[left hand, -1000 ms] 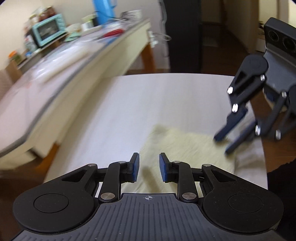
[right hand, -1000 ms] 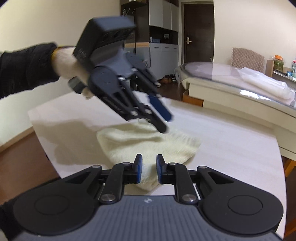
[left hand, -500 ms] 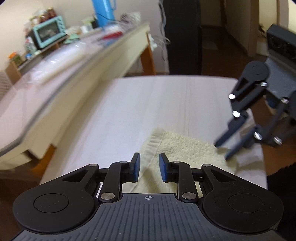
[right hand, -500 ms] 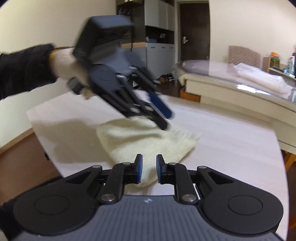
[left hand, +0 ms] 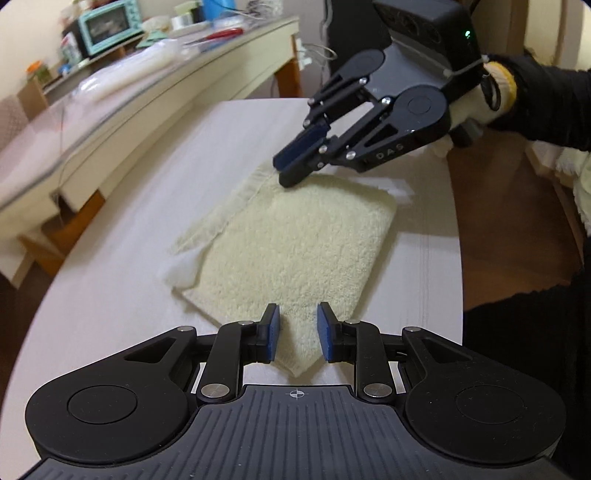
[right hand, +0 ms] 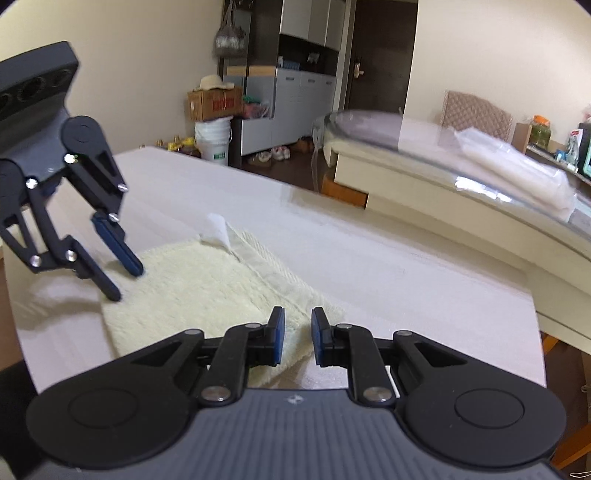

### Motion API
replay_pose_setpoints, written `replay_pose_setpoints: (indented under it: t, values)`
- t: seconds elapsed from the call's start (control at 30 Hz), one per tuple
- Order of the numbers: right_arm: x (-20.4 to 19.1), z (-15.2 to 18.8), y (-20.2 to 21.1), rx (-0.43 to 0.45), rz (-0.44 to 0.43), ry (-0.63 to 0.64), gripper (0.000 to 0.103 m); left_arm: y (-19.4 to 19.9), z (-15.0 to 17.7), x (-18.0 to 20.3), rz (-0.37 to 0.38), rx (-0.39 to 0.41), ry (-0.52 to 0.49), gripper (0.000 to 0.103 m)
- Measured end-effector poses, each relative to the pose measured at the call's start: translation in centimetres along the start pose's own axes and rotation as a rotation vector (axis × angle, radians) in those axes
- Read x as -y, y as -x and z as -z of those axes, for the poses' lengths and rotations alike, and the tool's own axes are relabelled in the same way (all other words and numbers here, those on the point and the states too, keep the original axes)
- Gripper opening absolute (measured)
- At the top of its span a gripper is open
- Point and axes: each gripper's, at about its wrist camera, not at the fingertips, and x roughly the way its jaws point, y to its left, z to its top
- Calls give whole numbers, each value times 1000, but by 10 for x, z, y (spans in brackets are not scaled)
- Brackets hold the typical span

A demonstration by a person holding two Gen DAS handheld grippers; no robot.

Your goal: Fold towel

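A cream towel (left hand: 295,236) lies folded into a flat rectangle on the white table (left hand: 147,184). In the left wrist view my left gripper (left hand: 295,321) hovers over its near corner, jaws a little apart and nothing between the pads. My right gripper (left hand: 284,171) points down at the far corner, its tips at the towel's edge. In the right wrist view the towel (right hand: 184,288) runs under my right gripper (right hand: 297,323), whose pads stand narrowly apart and bare. My left gripper (right hand: 125,283) is at the left, its fingertips just above the pile.
A white tag (right hand: 218,229) sticks out at one towel corner. A long glass-topped counter (right hand: 480,206) with a wrapped bundle and a teal oven (left hand: 107,24) runs beside the table. A gloved hand and black sleeve (left hand: 535,99) hold the right gripper. The table's edge (left hand: 458,258) is close on the right.
Both grippers have shifted along the towel. The left one has moved from the middle of the right wrist view to its left side; the right one now reaches the towel's far corner.
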Motion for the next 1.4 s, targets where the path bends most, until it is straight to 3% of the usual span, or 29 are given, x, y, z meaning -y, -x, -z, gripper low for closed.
replay_pose_setpoints:
  t: [0.5,0.77,0.93,1.0,1.07,1.13,1.2,1.4]
  values:
    - [8,-26,-43,-32,-82,146,16,11,10,22,-164,46,178,23]
    - [8,-26,-38,-14,-72,142,18,16,13,23,-192,63,274,25]
    - [0,-11,-1,4,4,52,33,24,14,29,-276,82,380,49]
    - [-6,-2,14,10,28,11,44,26,14,33,-316,96,406,71]
    - [-16,10,29,12,66,-42,47,27,15,38,-344,108,429,83]
    - [-26,20,42,13,95,-83,49,31,16,45,-376,138,464,86]
    - [-33,25,51,20,108,-113,58,33,18,49,-399,154,500,90]
    - [-56,31,82,68,120,-215,74,38,23,69,-480,176,575,99]
